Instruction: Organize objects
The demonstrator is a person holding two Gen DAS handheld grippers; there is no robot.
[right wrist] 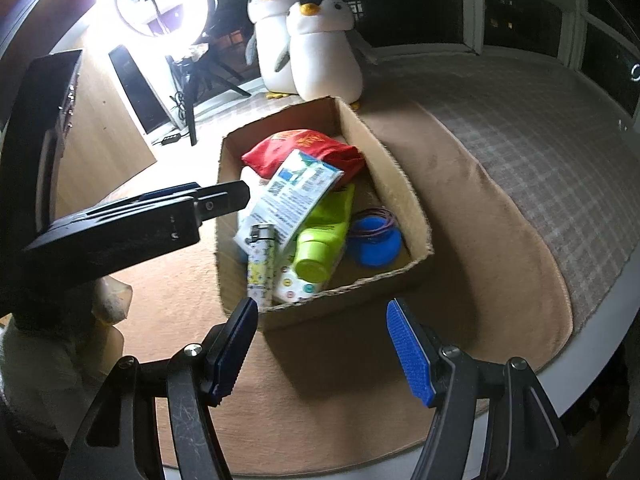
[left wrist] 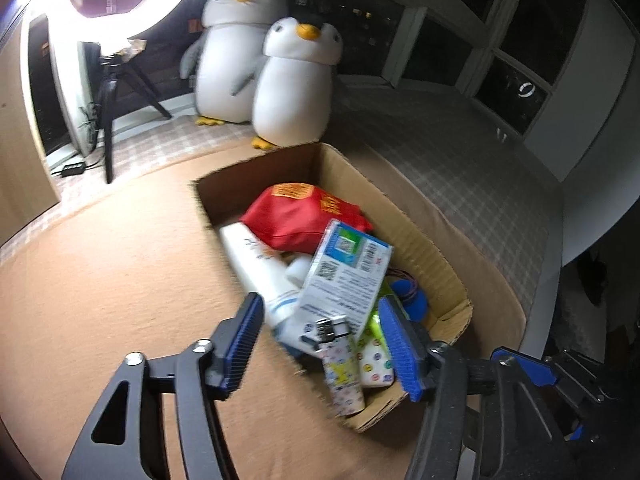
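Note:
An open cardboard box (left wrist: 434,248) (right wrist: 390,168) sits on a tan blanket. It holds a red pouch (left wrist: 304,216), a white tube (left wrist: 256,272), a blue-and-white printed carton (left wrist: 344,276), a green tube (right wrist: 320,240), a blue round thing with rubber bands (right wrist: 374,240), a dotted tissue pack (left wrist: 374,356) and a patterned lighter (left wrist: 340,364) (right wrist: 260,268). The lighter leans upright at the box's near corner. My left gripper (left wrist: 319,301) hovers open over that corner, its pads clear of the lighter. My right gripper (right wrist: 322,304) stands open and empty before the box's near wall.
Two white penguin plush toys (left wrist: 292,80) stand behind the box. A bright ring light on a black tripod (left wrist: 108,92) is at the back left. The tan blanket (left wrist: 120,280) spreads left of the box, a checked cover (right wrist: 520,140) lies right, and dark windows are beyond.

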